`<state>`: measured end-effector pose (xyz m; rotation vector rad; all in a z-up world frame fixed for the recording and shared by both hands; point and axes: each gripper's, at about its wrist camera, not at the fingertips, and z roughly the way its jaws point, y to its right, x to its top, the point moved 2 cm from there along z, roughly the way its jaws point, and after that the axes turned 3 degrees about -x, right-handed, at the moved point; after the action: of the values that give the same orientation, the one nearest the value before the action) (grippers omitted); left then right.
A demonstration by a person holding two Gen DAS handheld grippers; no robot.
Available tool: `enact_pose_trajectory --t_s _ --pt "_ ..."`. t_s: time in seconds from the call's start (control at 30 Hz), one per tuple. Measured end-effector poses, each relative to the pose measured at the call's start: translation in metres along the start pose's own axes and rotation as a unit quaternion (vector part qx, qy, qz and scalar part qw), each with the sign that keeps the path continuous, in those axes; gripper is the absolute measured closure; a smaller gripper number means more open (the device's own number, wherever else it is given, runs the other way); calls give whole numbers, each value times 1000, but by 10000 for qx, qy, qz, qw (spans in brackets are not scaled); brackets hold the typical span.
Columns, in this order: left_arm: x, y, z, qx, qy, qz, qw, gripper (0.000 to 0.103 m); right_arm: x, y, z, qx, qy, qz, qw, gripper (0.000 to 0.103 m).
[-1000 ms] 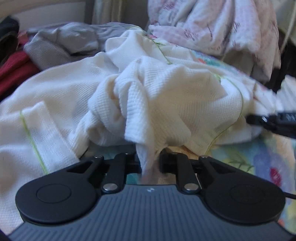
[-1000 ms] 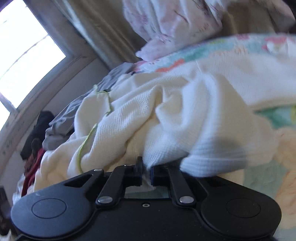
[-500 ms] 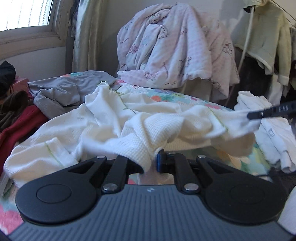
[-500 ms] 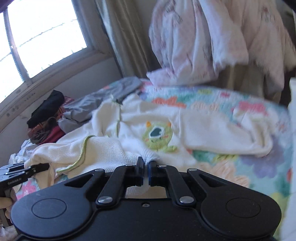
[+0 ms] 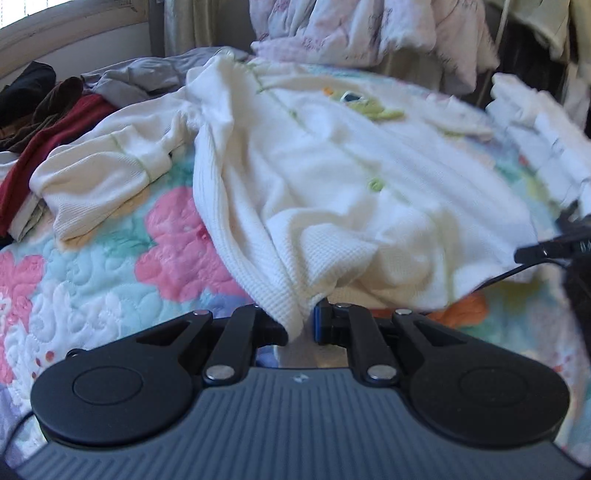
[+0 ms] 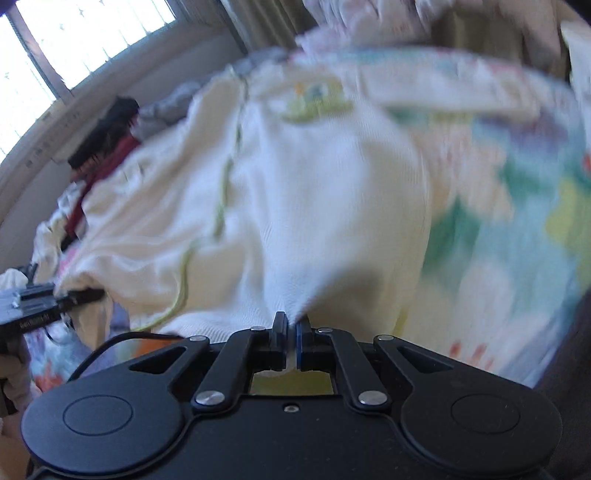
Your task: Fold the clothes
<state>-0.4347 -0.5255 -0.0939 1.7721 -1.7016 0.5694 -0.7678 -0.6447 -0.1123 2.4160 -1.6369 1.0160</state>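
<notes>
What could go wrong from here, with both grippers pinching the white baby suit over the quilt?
The left gripper holds only a thin bunched corner of the white baby suit; it might slip out under tension. The right gripper also grips a narrow edge, and that view is blurred, so a quick pull could tug it free. One sleeve lies crumpled near the red garment and may fold in unevenly.

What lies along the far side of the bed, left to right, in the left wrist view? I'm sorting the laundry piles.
Black garment → brown garment → red garment → grey garment → pink printed blanket.
</notes>
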Motion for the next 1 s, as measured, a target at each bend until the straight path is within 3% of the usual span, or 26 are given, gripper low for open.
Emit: enact_pose_trajectory --t_s 0.13,0.2,0.3,0.4,0.43,0.5,0.63,0.77,0.9,0.93,1.0 --pt "13 -7 -34 -12 489 -147 9987 92 -11 -2 0 28 376 113 9992 98" --pt "17 -10 -55 219 731 -85 9970 91 -10 -6 -15 93 599 258 9978 98" --pt "13 -21 -51 750 483 49 9960 91 -13 -15 -29 293 546 346 9975 98" --pt "-1 -43 -26 475 -174 -542 9973 91 -21 -20 -16 197 138 146 9996 95" --pt "-6 -48 -24 348 -190 -776 9962 91 -24 -19 -10 -22 96 102 9999 89" --pt "-14 -59 -21 114 -201 -1212 9924 91 -25 -13 -8 -173 138 188 9996 89" --pt "-3 -76 -34 168 76 -1414 9898 89 -26 -2 -18 -388 423 518 9970 88" --pt "0 -73 -35 179 136 -1317 9910 90 -29 16 -34 -504 838 1208 9878 60" --pt "-2 -62 -23 315 42 -1108 9933 90 -33 30 -39 -910 1384 1470 9752 53" --pt "-4 -63 -21 335 15 -1124 9931 89 -34 33 -40 -905 1530 1574 9714 47" --pt "-6 -64 -17 372 -29 -1166 9925 86 -35 40 -34 -704 1528 1803 9691 46"
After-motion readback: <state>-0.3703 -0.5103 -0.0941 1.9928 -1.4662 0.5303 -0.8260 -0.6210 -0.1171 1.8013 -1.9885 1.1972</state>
